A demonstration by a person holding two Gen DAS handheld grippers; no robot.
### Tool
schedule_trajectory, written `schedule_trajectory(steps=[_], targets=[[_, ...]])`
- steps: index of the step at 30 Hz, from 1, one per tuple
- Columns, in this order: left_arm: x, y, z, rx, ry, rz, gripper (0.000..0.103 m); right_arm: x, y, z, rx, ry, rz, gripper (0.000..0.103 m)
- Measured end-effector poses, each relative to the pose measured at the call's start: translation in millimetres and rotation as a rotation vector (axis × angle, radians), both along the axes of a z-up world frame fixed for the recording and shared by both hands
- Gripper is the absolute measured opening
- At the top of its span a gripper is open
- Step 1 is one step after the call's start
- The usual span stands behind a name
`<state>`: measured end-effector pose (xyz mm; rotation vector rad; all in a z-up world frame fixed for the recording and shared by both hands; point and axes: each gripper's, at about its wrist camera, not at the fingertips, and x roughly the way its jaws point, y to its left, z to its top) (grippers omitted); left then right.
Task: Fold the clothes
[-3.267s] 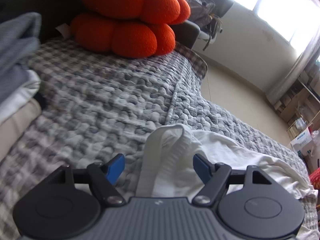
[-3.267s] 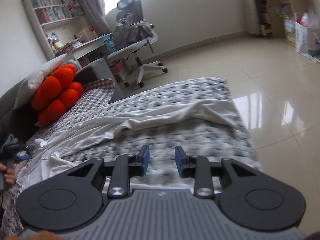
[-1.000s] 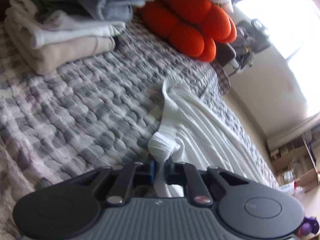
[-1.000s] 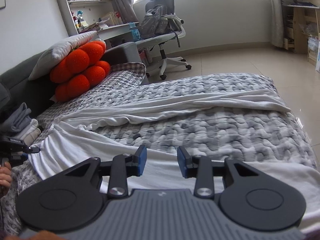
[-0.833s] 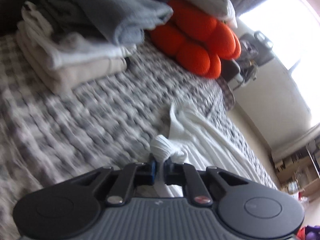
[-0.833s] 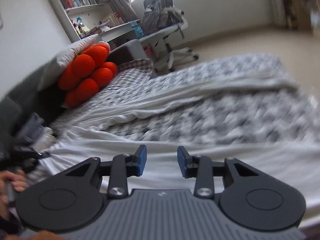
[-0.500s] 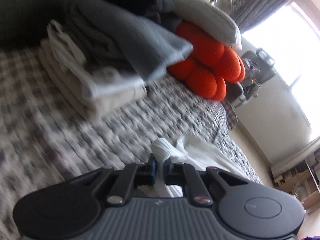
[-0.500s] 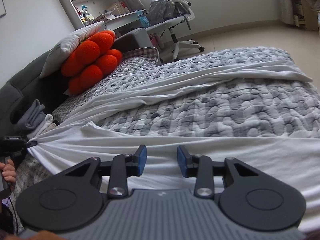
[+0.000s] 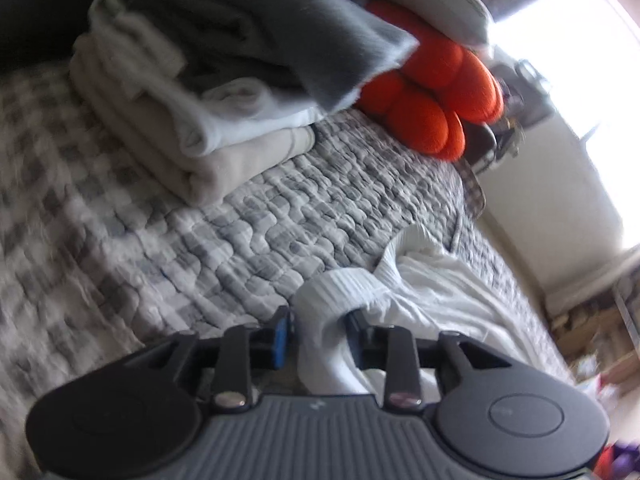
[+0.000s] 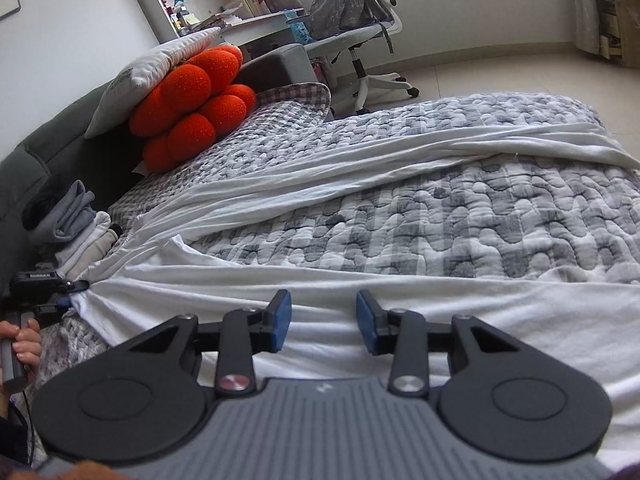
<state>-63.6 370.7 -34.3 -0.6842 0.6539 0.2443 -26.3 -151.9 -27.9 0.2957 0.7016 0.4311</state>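
A white garment (image 10: 400, 296) lies stretched in long folds across the grey quilted bed (image 10: 460, 216). Its ribbed waistband (image 9: 340, 284) stands up between the jaws of my left gripper (image 9: 318, 330). Those jaws are opening, and the blue pads stand off the cloth. In the right wrist view the left gripper (image 10: 64, 294) sits at the garment's far left end, held by a hand (image 10: 24, 340). My right gripper (image 10: 323, 316) hovers open just over the near fold of the garment, with nothing pinched between its fingers.
A stack of folded clothes (image 9: 180, 120) sits on the bed close ahead of the left gripper, seen too in the right wrist view (image 10: 76, 224). An orange cushion (image 10: 192, 100) and a white pillow (image 10: 152, 68) lean on the dark headboard. An office chair (image 10: 356, 40) stands beyond the bed.
The left gripper, shut on the waistband before, has parted its jaws and drawn nearer the folded stack. The garment now lies pulled out straighter. The right gripper has hardly moved.
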Motion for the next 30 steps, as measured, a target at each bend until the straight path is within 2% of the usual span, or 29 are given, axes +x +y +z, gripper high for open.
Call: schedule_trajectory(steps=[3,9,12,16,19,24,27,29,30], targets=[[-4,1,8,0.048,0.003,-0.002,0.045,0,1,-1,0.007,-0.001,-0.001,0.043],[-14,11,27,0.101,-0.008,0.028,0.052,0,-1,1,0.017,-0.015,0.011,0.046],[-15,10,39,0.153,-0.018,0.024,0.054,1,-6,3,0.022,-0.025,-0.004,0.046],[3,-5,51,0.205,-0.014,-0.039,0.06,6,-10,4,0.025,-0.029,-0.012,0.046],[31,-28,57,0.252,-0.005,-0.115,0.066,7,-11,2,0.028,-0.026,-0.011,0.046],[100,-62,62,0.373,0.014,-0.195,0.068,5,-10,3,0.004,-0.039,-0.001,0.046],[146,-63,47,0.378,0.079,-0.227,0.068,3,-12,5,-0.001,-0.042,-0.005,0.047],[167,-62,34,0.372,0.128,-0.229,0.061,3,-14,5,-0.007,-0.044,-0.009,0.047],[176,-62,27,0.368,0.151,-0.225,0.045,3,-15,4,-0.009,-0.044,-0.01,0.047]])
